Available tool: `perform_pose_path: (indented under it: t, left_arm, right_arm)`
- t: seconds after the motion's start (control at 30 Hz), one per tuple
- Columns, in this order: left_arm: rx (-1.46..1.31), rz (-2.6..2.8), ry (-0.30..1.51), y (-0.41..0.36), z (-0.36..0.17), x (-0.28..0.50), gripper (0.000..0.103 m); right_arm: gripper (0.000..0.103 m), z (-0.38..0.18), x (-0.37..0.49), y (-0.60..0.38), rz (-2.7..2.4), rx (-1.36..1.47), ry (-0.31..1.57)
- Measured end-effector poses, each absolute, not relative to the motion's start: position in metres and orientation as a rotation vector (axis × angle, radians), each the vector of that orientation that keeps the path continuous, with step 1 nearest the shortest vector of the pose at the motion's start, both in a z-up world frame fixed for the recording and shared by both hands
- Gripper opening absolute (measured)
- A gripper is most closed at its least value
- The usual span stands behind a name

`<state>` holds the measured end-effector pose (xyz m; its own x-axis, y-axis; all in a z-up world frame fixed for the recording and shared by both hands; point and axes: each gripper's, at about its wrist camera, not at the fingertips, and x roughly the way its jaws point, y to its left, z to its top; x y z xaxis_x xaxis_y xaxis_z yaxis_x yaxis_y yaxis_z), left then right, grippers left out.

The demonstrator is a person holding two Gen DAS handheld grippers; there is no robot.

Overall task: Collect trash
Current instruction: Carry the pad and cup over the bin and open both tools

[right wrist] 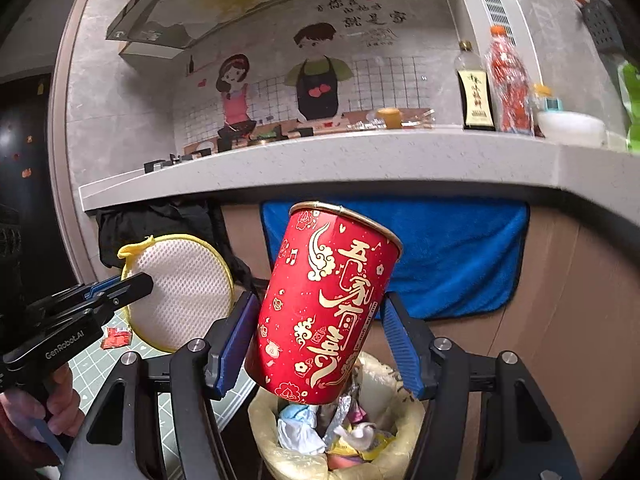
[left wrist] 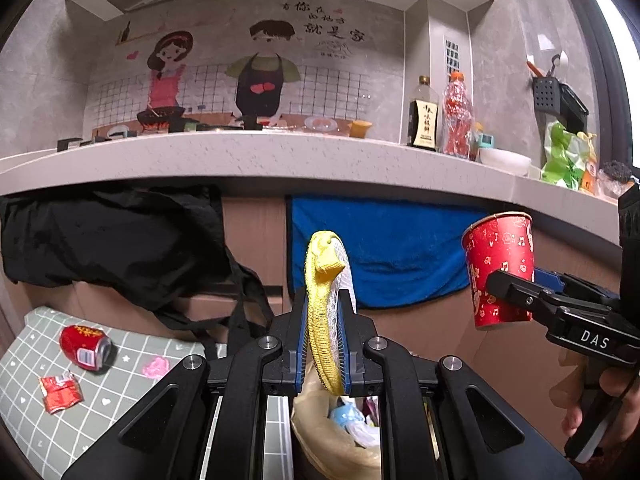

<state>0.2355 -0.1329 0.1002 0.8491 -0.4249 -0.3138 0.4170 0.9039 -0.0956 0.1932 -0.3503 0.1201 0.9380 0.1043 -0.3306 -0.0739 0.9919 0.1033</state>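
My left gripper (left wrist: 325,320) is shut on a round white mesh pad with a yellow rim (left wrist: 325,300), held on edge above the lined trash bin (left wrist: 332,440); the pad also shows in the right wrist view (right wrist: 180,288). My right gripper (right wrist: 320,336) has its blue pads spread wide around a tilted red paper cup (right wrist: 324,300). The left pad touches the cup and the right pad stands apart from it. The cup hangs above the bin (right wrist: 340,432), which holds crumpled wrappers. In the left wrist view the cup (left wrist: 500,268) is at the right.
A red can (left wrist: 85,347) and a red wrapper (left wrist: 60,394) lie on a green checked mat (left wrist: 48,432) at the left. A black bag (left wrist: 120,240) and a blue towel (left wrist: 380,248) hang below the counter (left wrist: 280,160). Bottles stand on the counter.
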Motion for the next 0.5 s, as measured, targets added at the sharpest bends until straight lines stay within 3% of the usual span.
perform_pose_path:
  t: [0.5]
  left_arm:
    - [-0.019, -0.488, 0.419, -0.156, 0.071, 0.261, 0.013]
  right_arm:
    - [0.06, 0.087, 0.212, -0.373, 0.073, 0.133, 0.412]
